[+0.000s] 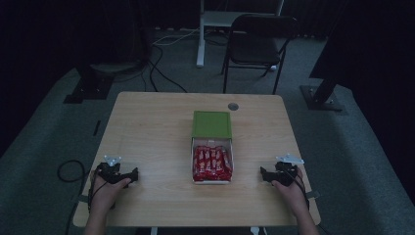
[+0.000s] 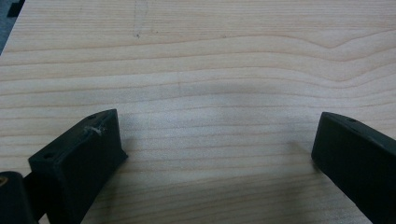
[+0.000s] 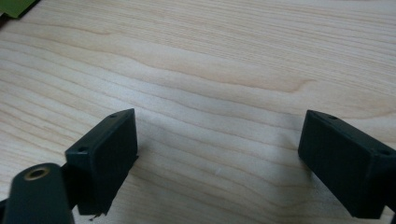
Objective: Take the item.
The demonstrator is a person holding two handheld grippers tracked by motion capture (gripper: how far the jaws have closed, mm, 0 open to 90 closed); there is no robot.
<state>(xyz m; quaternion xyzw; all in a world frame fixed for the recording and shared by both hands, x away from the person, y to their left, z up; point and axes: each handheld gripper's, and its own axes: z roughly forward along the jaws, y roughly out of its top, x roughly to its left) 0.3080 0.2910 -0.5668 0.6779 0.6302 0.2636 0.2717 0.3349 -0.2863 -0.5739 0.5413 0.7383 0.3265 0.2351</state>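
Two grippers: both lie near the front edge of the table, one toward each front corner, well apart from each other and from the box between them.
Table [image 1: 147,122]: pale wood grain, a small round grey cap [image 1: 233,106] near its back edge, right of centre.
Chair [image 1: 262,41]: dark, folding, on the floor beyond the back edge of the table.
Box [image 1: 212,181]: white, open-topped, about midway between the side edges and nearer the front edge than the back; its long side runs front to back.
Lid [image 1: 211,124]: green, flat, lying just behind the box and touching or overlapping its back end (I cannot tell which), toward the middle of the table.
Bars [image 1: 212,164]: red wrappers packed side by side inside the box, filling it; their number is too small to count.
Left gripper [image 1: 135,175]: held in a hand near the front left corner, resting low on the table, jaws spread wide with only bare wood between them in the left gripper view [image 2: 217,144]; nothing held.
Right gripper [image 1: 263,175]: held in a hand near the front right corner, jaws pointing toward the box, also spread wide over bare wood in the right gripper view [image 3: 219,144]; nothing held, and a sliver of the green lid [image 3: 16,7] sits at that view's top left corner.
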